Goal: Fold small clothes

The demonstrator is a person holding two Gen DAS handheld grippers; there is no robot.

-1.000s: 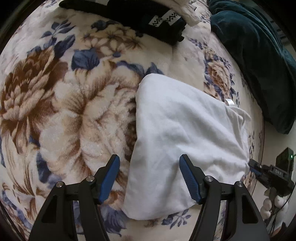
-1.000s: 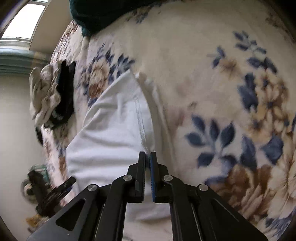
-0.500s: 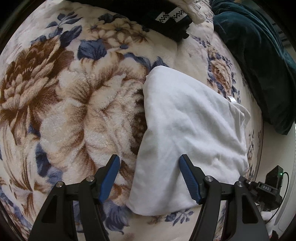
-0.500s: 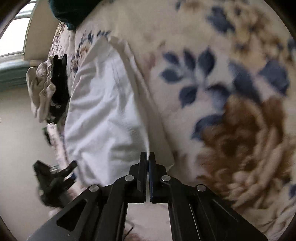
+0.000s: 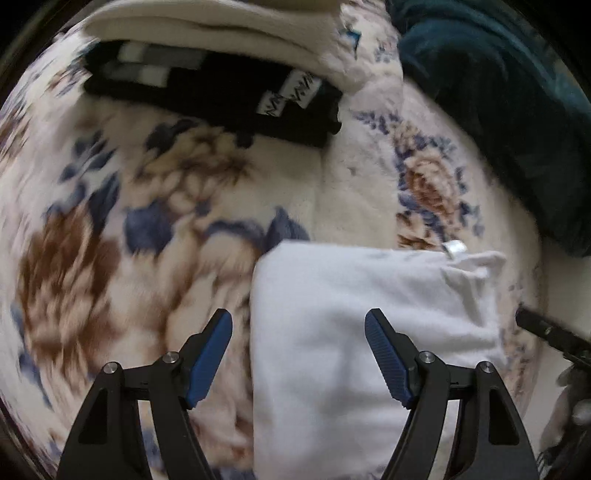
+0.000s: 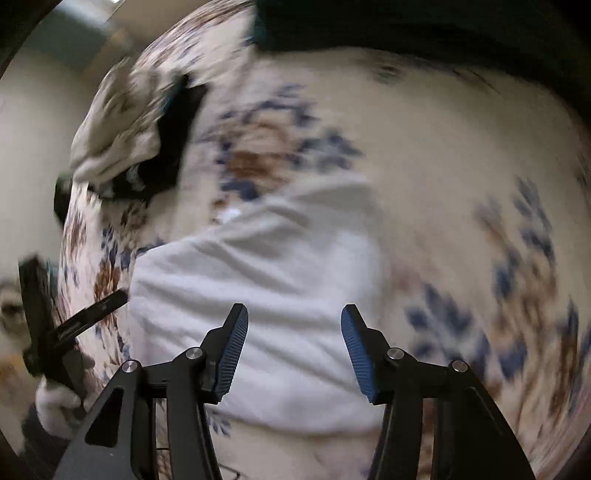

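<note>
Floral fleece blanket [image 5: 110, 206] covers the whole surface, cream w/ brown and navy blooms; both views smeared by motion blur.

Left wrist view, L to R: black folded item [image 5: 221, 99] w/ white patterned tags lies toward the far edge of the blanket, a cream folded piece [image 5: 221, 26] touching it just behind. Left gripper [image 5: 298, 325] in the foreground, jaws spread wide, holding nothing; its left blue pad is over bare blanket, its right pad over the white garment [image 5: 351, 302]. Garment lies folded flat, roughly rectangular, a small label [image 5: 456, 246] poking out at its far right corner. Dark teal blanket [image 5: 498, 110] bunched at the far right edge. Black tip of the other tool shows just beside the garment's right side.

Right wrist view, L to R: left gripper [image 6: 92, 314] seen at the blanket's left edge, near the white garment [image 6: 277, 280] — touching or not, can't tell. Cream [image 6: 114, 125] and black [image 6: 173, 140] pieces stacked far left. Right gripper [image 6: 294, 325] jaws parted wide, empty, both pads over the garment's near part. Bare floral blanket [image 6: 480, 221] to the right.
</note>
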